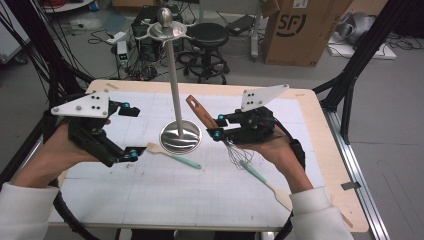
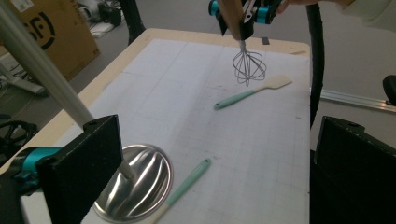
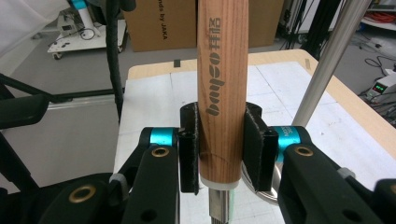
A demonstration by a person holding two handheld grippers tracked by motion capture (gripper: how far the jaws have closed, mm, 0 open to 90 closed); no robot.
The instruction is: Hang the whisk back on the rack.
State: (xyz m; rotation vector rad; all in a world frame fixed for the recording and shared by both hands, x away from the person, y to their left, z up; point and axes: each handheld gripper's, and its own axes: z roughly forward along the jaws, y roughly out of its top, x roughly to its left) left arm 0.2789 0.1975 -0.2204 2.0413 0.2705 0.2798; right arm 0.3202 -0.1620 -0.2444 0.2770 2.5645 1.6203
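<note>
Your right gripper (image 3: 219, 144) clenched the whisk (image 3: 220, 84) by its "bayco" handle; your left gripper (image 2: 210, 168) stood released.

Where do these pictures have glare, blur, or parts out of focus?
High view: soft even light, glare on the stand base. Left gripper view: its own jaws are near and blurred; the whisk is sharper. Right gripper view: the wooden handle is sharp, the background boxes softer.
</note>
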